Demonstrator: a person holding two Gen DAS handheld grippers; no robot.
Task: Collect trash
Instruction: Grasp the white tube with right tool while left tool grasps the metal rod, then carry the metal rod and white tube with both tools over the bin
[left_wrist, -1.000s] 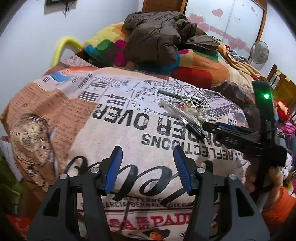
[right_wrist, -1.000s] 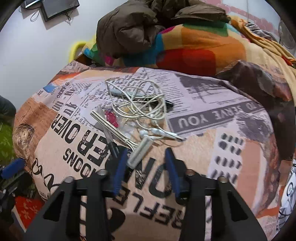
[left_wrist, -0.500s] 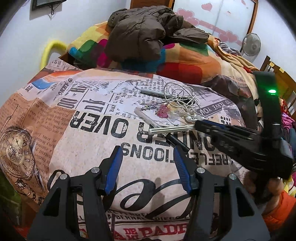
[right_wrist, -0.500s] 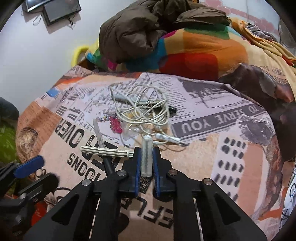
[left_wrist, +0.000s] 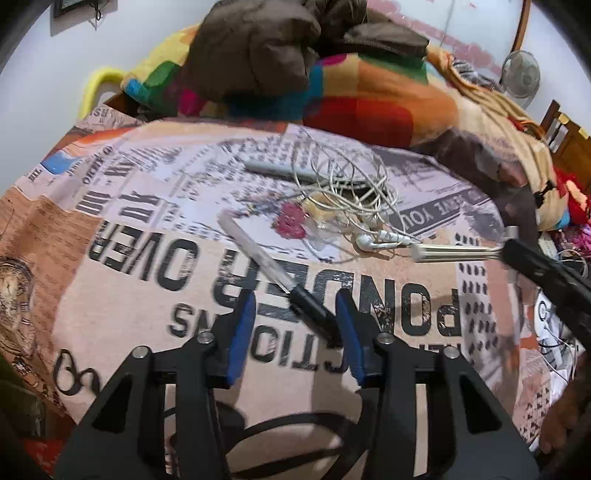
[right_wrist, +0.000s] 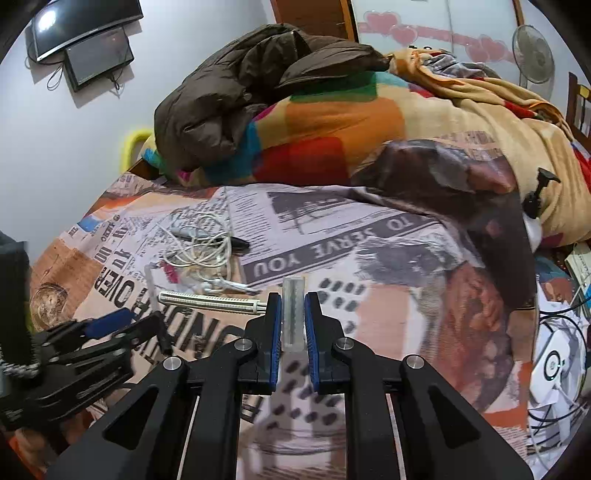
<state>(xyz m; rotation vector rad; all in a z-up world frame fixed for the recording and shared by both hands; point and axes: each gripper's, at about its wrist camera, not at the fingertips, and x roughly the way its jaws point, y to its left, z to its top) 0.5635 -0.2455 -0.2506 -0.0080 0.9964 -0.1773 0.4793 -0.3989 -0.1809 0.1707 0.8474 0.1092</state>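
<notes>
Bedspread (left_wrist: 155, 280) w/ newspaper print fills both views; trash lies scattered on it. Right gripper (right_wrist: 292, 321) is clenched on a translucent plastic tube (right_wrist: 293, 306); tube stands upright between the blue pads, its top poking past the fingertips. Just left of it a pale ribbed stick (right_wrist: 210, 300) juts out sideways, one end right by the left pad; can't tell if it's pinched too or joined to the tube. In left wrist view that same stick (left_wrist: 458, 252) hangs out from the right gripper's tip, lifted off the fabric. Left gripper (left_wrist: 293, 325) is spread wide, fingers apart; a pen w/ black cap (left_wrist: 273, 277) lies diagonal on the spread, cap end between the two pads, nothing squeezed. Beyond the pen: tangle of white earphone cable (left_wrist: 343, 184), earbuds (left_wrist: 380, 238) at its near edge, small pink scrap (left_wrist: 291, 223) beside it. Brown jacket (right_wrist: 251, 92) heaped on a multicolour blanket (right_wrist: 332, 129) at the back; fan (right_wrist: 532, 55) far right.
</notes>
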